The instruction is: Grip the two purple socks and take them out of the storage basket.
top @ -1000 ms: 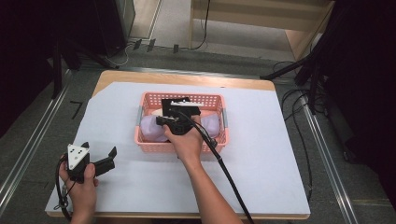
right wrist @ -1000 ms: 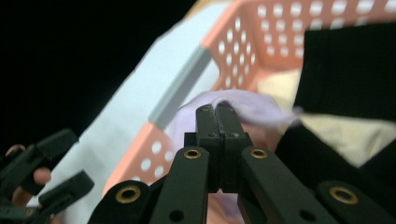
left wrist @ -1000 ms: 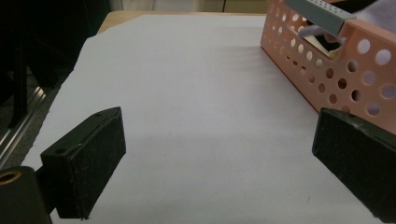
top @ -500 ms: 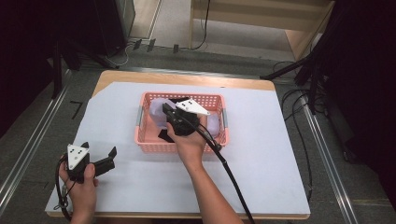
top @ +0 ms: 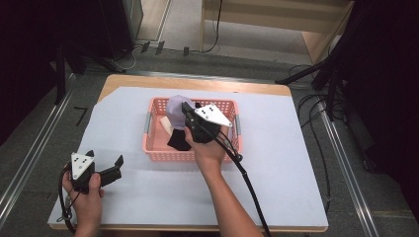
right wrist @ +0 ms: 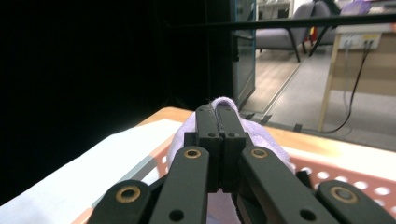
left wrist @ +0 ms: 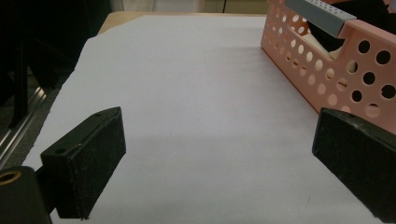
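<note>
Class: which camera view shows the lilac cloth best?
The high view: the lilac cloth hangs from the right gripper above the pink basket. The right gripper view shows only cloth edges beside the shut fingers.

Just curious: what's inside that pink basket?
In the pink basket: a lilac cloth pinched by the right hand-held gripper, plus cream and black pieces. The hand hides the rest.

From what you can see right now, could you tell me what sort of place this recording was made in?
Probably a lab or office set up for recording. A wooden table under a white sheet holds a pink basket, cables trail over the floor, and a grey chair stands in the room beyond.
</note>
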Available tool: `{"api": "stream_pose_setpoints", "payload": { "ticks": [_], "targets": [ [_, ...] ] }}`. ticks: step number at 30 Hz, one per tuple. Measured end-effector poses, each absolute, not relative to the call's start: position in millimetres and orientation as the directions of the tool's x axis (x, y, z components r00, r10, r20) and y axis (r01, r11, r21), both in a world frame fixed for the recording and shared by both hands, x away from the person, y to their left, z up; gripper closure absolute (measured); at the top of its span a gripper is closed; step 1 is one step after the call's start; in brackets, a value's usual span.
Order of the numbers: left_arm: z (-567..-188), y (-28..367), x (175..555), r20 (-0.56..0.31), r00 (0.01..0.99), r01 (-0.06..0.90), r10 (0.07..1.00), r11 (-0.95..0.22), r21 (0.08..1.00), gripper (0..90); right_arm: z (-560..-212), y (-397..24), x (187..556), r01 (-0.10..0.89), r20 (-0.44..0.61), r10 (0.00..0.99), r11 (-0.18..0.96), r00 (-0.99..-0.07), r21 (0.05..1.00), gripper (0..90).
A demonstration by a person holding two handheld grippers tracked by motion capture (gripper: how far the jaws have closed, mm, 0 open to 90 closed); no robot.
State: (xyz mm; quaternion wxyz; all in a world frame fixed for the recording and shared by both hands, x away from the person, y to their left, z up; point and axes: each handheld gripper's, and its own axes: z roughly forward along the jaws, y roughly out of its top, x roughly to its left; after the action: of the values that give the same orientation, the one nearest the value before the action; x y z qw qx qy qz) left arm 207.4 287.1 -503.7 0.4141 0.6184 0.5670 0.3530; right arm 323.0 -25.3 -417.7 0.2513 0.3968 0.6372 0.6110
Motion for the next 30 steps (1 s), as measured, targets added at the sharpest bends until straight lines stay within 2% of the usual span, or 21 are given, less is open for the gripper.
{"api": "stream_pose_setpoints", "payload": {
  "ticks": [16,30],
  "targets": [
    [-504,287,207,-0.027,0.113,0.406,0.993,-0.021,0.914,3.5,-404,-63,323,0.104,0.13,0.866,-0.09,-0.483,0.99,90.0],
    [-504,287,207,-0.027,0.111,0.406,0.993,-0.02,0.914,3.5,-399,-122,328,0.076,0.171,0.916,-0.154,-0.364,0.985,90.0]
  ]
}}
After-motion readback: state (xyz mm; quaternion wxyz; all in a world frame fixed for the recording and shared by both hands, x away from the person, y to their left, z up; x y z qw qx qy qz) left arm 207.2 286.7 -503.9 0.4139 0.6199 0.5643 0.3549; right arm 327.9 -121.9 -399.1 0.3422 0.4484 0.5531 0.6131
